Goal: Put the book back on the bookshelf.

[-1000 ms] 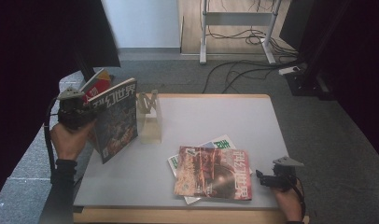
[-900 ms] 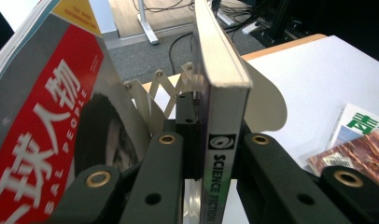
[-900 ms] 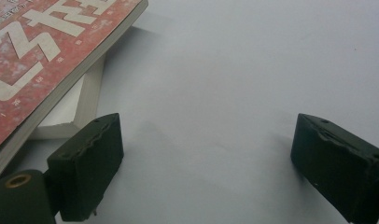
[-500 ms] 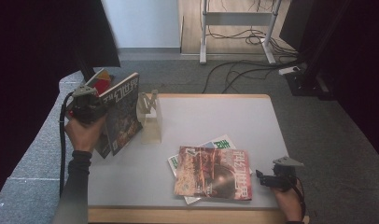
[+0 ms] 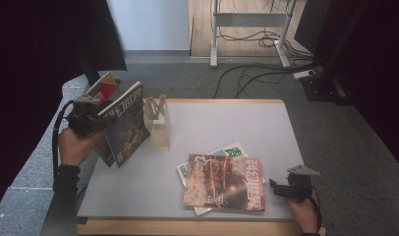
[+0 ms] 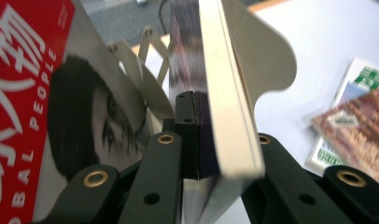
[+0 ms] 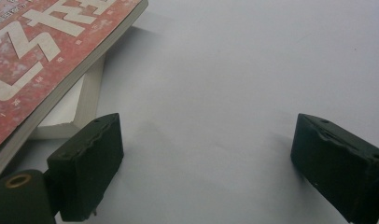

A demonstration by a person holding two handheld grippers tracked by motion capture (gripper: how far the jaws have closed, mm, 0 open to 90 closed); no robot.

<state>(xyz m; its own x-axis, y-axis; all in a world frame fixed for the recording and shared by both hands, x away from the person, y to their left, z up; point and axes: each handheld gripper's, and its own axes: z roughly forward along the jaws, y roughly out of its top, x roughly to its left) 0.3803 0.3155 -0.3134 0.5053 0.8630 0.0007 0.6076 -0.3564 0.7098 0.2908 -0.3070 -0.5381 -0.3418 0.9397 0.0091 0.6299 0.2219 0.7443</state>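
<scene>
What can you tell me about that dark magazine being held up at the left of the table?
The dark magazine is a thick glossy paperback with a dark illustrated cover and pale lettering along its top. It stands upright, tilted, at the table's left edge. The left tongs are shut on its page edge, whose pale block shows close up. Behind it stands a red magazine bearing a face. The pale metal rack stands just to its right; whether they touch is unclear.

Green-and-white magazine [image 5: 230,150] mostly hidden beneath red magazine [image 5: 224,181]. Red-covered magazine [image 6: 33,93] cut off by left edge in left hand-held gripper view. Far stack [image 6: 360,126] there blurred, lettering unreadable. Rack [image 5: 157,129] partly masked by dark magazine [image 5: 126,128].
</scene>
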